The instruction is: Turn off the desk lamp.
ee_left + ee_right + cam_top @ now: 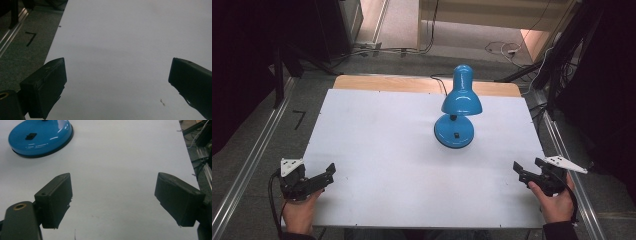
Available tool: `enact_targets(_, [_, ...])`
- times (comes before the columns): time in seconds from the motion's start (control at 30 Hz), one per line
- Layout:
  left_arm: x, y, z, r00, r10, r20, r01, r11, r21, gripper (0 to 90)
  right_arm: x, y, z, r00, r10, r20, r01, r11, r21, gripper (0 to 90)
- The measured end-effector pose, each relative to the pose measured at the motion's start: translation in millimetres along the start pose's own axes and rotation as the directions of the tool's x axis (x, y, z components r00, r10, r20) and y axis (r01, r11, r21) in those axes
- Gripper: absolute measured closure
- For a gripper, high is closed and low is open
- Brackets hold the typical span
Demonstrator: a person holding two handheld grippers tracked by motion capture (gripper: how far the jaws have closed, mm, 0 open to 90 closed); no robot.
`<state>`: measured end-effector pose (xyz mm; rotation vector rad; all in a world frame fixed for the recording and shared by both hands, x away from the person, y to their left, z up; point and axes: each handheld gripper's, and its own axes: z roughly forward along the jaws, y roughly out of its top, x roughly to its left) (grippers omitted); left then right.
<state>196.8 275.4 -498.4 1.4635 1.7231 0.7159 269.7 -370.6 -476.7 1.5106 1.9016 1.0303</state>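
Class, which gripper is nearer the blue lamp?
Right. The right gripper sits just right of the lamp; the left gripper is farther, across the table.

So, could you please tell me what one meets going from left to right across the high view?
Left gripper → white table top → blue desk lamp → right gripper.
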Motion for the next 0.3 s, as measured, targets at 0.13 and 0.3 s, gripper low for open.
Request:
enact_targets(0.13, [-0.8, -0.1, 0.4, 1.0, 0.003, 0.0, -0.003, 1.0, 0.001, 2.1, -8.0, -6.3, -0.9, 0.9997, 0.011, 0.022, -0.011, 1.0, 0.017, 12.7])
enact_targets(0.3, [-3.1, -0.8, 2.9, 0.9999, 0.014, -0.006, -0.014, 0.9998, 0.011, 2.1, -18.4, -18.0, 11.2, 0.9942, -0.01, 0.107, 0.005, 0.999, 0.053, 12.4])
